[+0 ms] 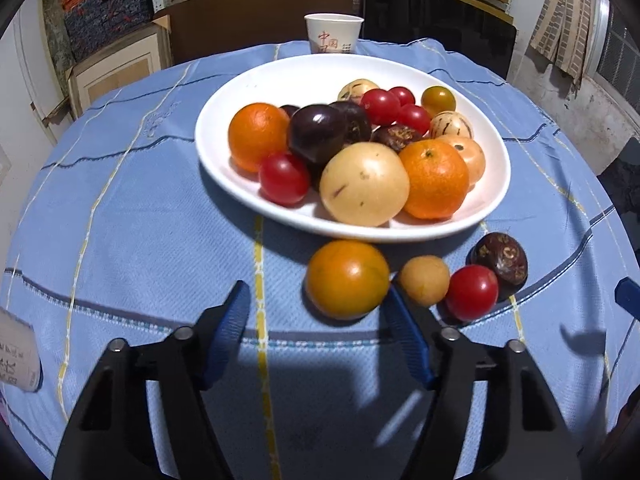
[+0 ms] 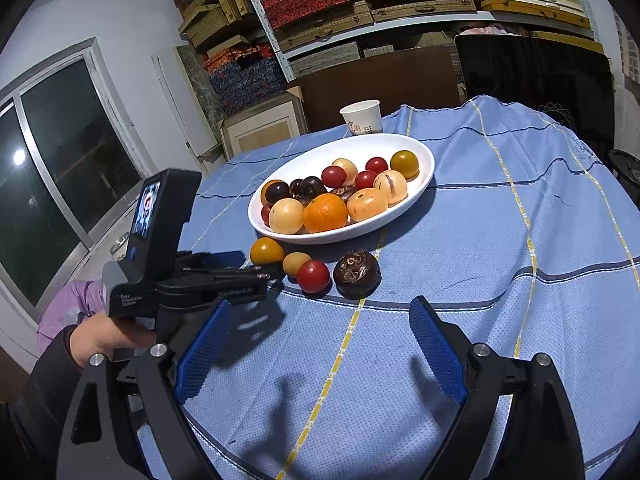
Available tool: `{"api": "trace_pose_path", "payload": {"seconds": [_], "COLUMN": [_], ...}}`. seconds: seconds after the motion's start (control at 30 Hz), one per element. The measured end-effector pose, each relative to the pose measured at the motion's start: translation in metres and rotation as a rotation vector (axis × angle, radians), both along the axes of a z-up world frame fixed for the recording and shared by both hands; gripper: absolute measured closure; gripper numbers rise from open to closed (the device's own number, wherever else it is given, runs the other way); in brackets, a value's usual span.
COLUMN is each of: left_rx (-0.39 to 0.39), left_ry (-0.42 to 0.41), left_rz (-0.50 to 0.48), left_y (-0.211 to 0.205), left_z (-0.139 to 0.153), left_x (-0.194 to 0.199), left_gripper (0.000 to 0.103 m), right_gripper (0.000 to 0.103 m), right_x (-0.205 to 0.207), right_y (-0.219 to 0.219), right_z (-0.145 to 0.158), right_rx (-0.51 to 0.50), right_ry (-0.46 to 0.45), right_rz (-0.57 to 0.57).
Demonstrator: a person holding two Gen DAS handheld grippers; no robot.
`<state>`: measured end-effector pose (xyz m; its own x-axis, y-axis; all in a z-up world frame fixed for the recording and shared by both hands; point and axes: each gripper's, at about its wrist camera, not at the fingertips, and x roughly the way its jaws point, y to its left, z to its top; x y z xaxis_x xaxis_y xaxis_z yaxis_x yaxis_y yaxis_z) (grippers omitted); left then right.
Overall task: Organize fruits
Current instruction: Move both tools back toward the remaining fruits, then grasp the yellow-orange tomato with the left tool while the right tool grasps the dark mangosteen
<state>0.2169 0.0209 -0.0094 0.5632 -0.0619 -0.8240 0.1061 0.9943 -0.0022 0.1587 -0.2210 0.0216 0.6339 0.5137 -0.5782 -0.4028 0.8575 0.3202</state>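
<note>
A white oval plate (image 1: 224, 120) (image 2: 424, 184) holds several fruits: oranges, red tomatoes, dark plums and pale yellow fruits. In front of it on the blue cloth lie an orange-yellow tomato (image 1: 347, 278) (image 2: 267, 251), a small yellow fruit (image 1: 425, 280) (image 2: 296, 263), a red tomato (image 1: 472, 292) (image 2: 313, 276) and a dark brown chestnut-like fruit (image 1: 500, 258) (image 2: 357, 274). My left gripper (image 1: 316, 296) (image 2: 252, 265) is open just short of the orange-yellow tomato. Its right finger is at the tomato's side and its left finger stands well apart. My right gripper (image 2: 320, 306) is open and empty, short of the loose fruits.
A paper cup (image 1: 333, 34) (image 2: 361, 117) stands behind the plate at the table's far edge. A person's hand (image 2: 100, 340) holds the left gripper's handle. A printed paper (image 1: 16, 352) lies at the table's left edge. Shelves of boxes and dark chairs stand beyond.
</note>
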Motion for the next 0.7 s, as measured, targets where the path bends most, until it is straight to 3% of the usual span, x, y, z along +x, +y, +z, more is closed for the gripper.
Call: {"api": "trace_pose_path", "payload": {"seconds": [0.07, 0.13, 0.17, 0.43, 0.7], "left_rx": [-0.002, -0.021, -0.044, -0.096, -0.081], "left_ry": [-0.003, -0.014, -0.017, 0.003, -0.008], "left_rz": [0.004, 0.008, 0.004, 0.022, 0.018], "left_y": [-0.002, -0.002, -0.002, 0.005, 0.004], "left_z": [0.000, 0.000, 0.002, 0.009, 0.008], "left_x": [0.002, 0.000, -0.002, -0.041, -0.081], "left_gripper": [0.043, 0.052, 0.064, 0.064, 0.064], "right_gripper": [0.012, 0.012, 0.012, 0.012, 0.012], "right_x": [0.001, 0.003, 0.003, 0.002, 0.005], "right_y": [0.001, 0.000, 0.000, 0.001, 0.006], "right_z": [-0.002, -0.004, -0.005, -0.007, -0.014], "right_rx": [-0.004, -0.005, -0.005, -0.021, -0.069], "right_ry": [0.010, 0.025, 0.029, 0.025, 0.028], "right_rz": [0.000, -0.005, -0.009, -0.017, -0.034]}}
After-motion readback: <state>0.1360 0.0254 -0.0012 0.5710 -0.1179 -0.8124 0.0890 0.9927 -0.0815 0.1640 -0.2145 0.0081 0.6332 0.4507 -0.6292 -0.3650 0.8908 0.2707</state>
